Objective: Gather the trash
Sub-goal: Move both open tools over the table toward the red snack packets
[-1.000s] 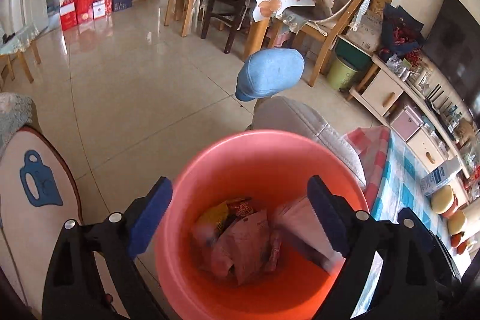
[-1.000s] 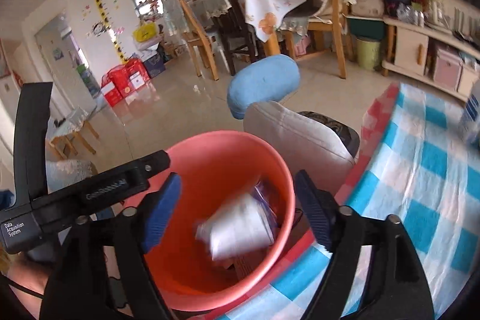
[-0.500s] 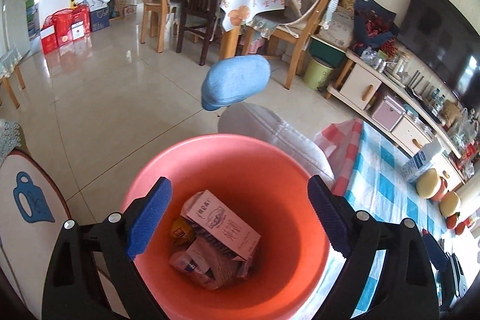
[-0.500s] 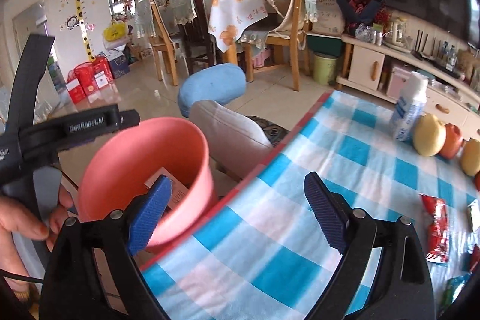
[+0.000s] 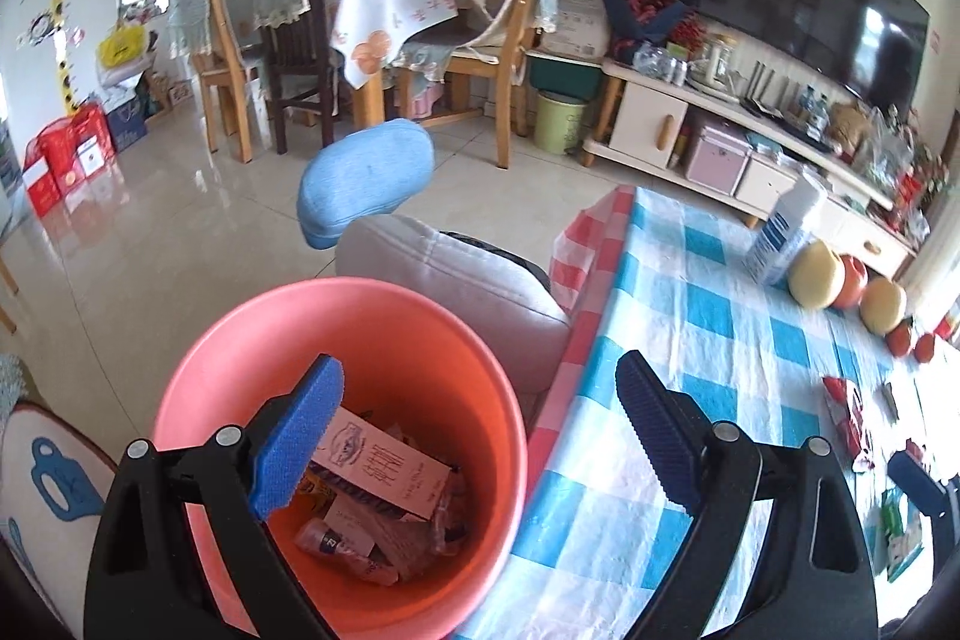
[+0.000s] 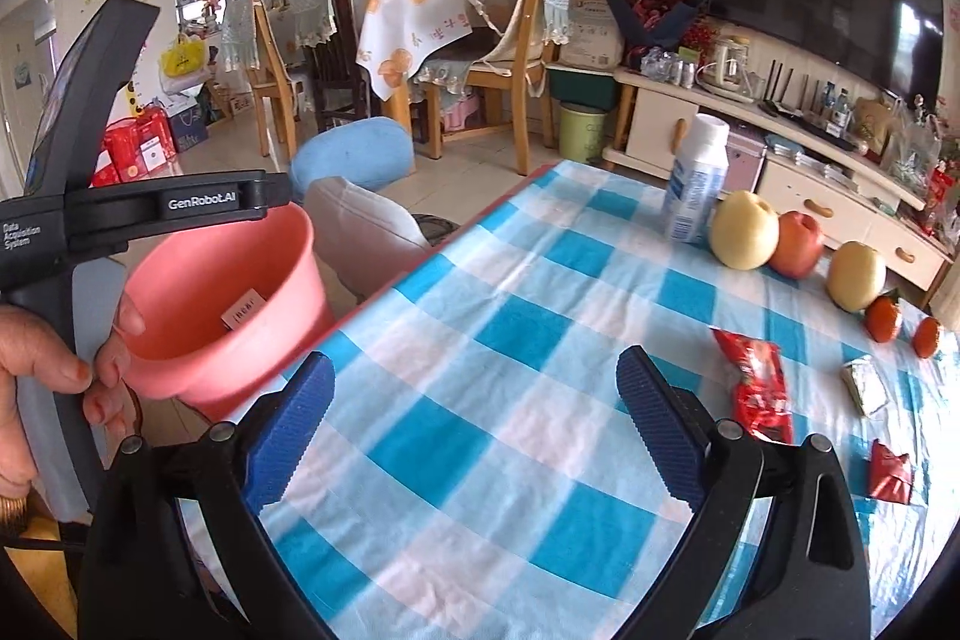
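Pink bin (image 6: 228, 334) beside table edge, box and wrappers inside, hand (image 6: 54, 370) on left gripper (image 5: 474, 436), jaws wide, empty, above bin. Right gripper (image 6: 474, 430) over checked tablecloth (image 6: 480, 400), jaws just spreading, nothing between. Red wrapper (image 6: 756, 382), silver packet (image 6: 864, 385) lie rightward near fruit (image 6: 744, 229).

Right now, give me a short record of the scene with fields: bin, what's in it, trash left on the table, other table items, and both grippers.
bin: pink bucket, beside the table edge
bin contents: printed paper carton, small bottle, crumpled wrappers
trash left on table: long red wrapper, small red wrapper, silver foil packet
other table items: white bottle, two yellow pears, a red apple, two small oranges
table cover: blue checked cloth
left hand-held gripper: open, empty
right hand-held gripper: open, empty, jaws just opening, over the cloth
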A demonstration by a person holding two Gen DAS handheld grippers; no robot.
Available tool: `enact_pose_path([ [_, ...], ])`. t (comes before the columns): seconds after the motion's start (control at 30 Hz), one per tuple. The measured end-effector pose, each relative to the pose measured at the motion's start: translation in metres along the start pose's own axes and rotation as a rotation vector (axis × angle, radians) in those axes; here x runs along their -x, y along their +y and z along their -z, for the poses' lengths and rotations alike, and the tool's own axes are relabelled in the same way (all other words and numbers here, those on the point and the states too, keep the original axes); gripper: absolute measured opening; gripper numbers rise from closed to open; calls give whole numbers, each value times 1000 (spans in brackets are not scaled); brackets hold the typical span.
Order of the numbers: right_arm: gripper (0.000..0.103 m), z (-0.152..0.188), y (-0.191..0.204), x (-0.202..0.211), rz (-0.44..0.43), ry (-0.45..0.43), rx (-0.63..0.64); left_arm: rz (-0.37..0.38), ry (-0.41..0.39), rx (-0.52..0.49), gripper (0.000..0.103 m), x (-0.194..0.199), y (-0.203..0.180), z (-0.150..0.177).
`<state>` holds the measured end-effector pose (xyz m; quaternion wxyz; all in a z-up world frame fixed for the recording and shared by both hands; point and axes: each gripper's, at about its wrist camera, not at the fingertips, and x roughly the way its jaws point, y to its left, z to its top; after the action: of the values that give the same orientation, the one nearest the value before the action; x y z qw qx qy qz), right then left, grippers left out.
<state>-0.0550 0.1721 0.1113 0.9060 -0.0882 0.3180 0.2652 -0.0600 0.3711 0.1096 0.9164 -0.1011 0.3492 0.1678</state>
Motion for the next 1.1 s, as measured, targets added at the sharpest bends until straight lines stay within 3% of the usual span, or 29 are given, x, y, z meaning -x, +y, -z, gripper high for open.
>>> enact_pose_path([
  [0.13,96,9,-11,11,27,-15,9,31,0,-47,92,0,-22,3],
  [0.4,96,22,-35,26,57,-34,-7,75,-36,-38,92,4,-46,8],
  [0.63,96,28,-52,36,61,-58,-38,100,-15,-65,92,-1,-66,12],
  [1.1,96,40,-85,46,87,-64,-67,224,10,-125,92,-6,-108,24],
])
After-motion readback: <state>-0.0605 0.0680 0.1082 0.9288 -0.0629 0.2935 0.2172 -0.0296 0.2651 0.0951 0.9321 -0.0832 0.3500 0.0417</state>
